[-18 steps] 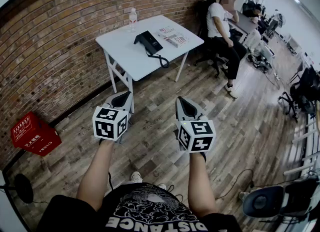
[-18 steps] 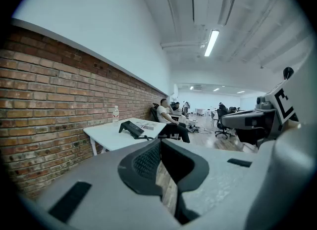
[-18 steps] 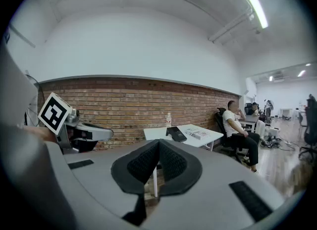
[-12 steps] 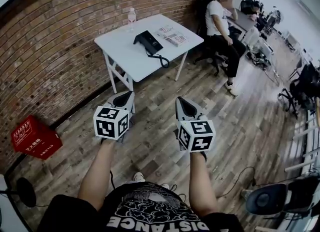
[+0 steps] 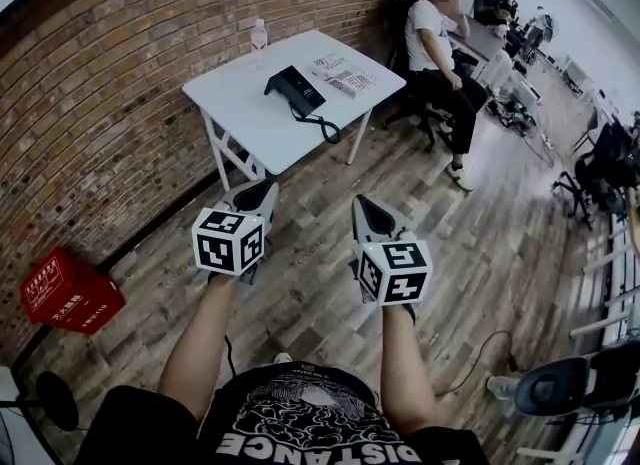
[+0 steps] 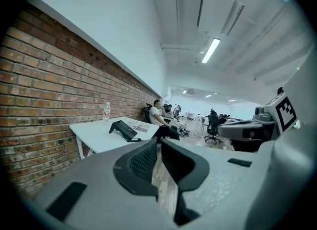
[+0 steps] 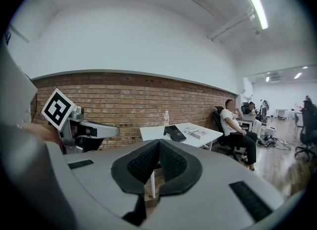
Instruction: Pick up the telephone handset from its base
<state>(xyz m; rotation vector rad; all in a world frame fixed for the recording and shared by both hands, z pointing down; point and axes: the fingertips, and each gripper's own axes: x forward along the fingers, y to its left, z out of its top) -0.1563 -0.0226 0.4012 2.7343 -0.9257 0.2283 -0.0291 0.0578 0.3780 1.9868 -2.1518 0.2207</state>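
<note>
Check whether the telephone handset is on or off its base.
On, it seems: the handset lies along the black base on the white table.

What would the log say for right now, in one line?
stage: before pickup | left gripper: shut, empty | right gripper: shut, empty | phone: on table, not reached
</note>
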